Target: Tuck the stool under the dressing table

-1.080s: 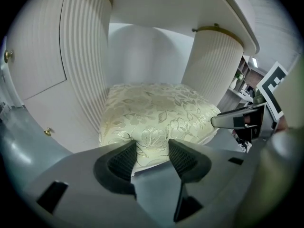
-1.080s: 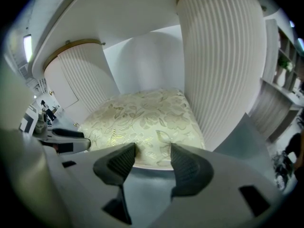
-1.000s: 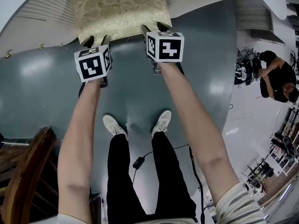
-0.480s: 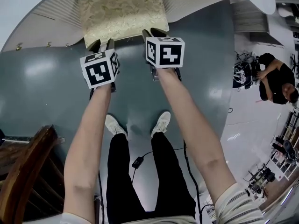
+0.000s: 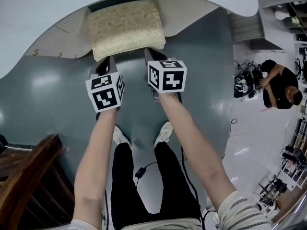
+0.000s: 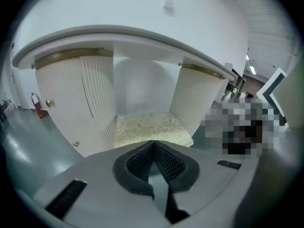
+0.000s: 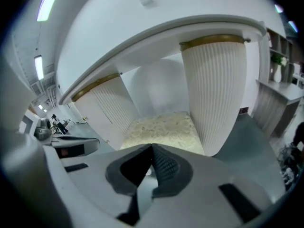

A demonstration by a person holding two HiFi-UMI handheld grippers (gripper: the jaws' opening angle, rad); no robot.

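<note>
Both pairs of my jaws have just been closing and now meet with nothing between them. My left gripper (image 5: 108,61) and right gripper (image 5: 150,53) sit side by side, neither nearer. Straight ahead and below their tips lies the stool (image 5: 127,28), apart from both, its cushion's longer side running across my reach. It stands between the two fluted pedestals (image 5: 187,6) of the dressing table (image 5: 43,18), near edge toward me; I judge it tucked.

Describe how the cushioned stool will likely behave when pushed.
The stool probably slides rather than tips: wide seat, glossy floor. Its padded top likely dents under pressure. Flanked by fluted pedestals of the dressing table, it may scrape one under a skewed push.
</note>
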